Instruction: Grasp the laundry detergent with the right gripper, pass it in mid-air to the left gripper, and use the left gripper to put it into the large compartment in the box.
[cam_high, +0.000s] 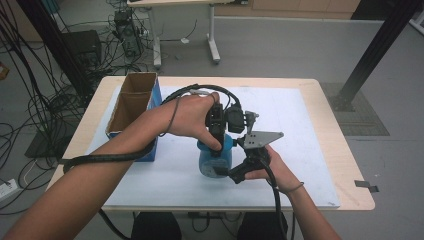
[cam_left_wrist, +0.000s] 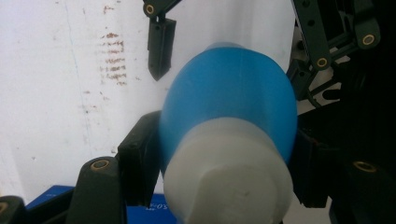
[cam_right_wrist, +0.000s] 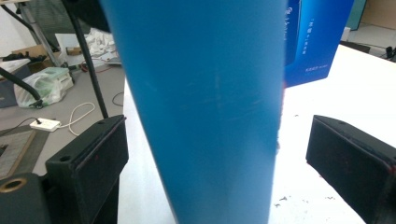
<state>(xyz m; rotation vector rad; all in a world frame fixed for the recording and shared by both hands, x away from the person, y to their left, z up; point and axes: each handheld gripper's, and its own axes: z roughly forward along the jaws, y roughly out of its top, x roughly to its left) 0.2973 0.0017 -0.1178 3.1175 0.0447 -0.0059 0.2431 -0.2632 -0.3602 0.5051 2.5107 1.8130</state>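
Gripping the blue bottle (cam_high: 215, 159) near its white cap, our left tool (cam_high: 216, 146) holds it mid-bench (cam_high: 320, 100); our right tool (cam_high: 239, 174) stands apart, pads clear of it.

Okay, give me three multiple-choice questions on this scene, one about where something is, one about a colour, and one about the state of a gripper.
1. Where is the open carton?
A. At the table's left side
B. At the table's right edge
C. On the floor

2. What colour is the bottle's body?
A. Red
B. Blue
C. Green

3. How does the right gripper stand around the bottle?
A. Clamped on it
B. Open, jaws clear of it on both sides
C. Shut beside it

Answers: 1 A, the high view shows it left of the hands. 2 B, blue in every view, with a white cap. 3 B, gaps show on both sides; the left gripper holds it.
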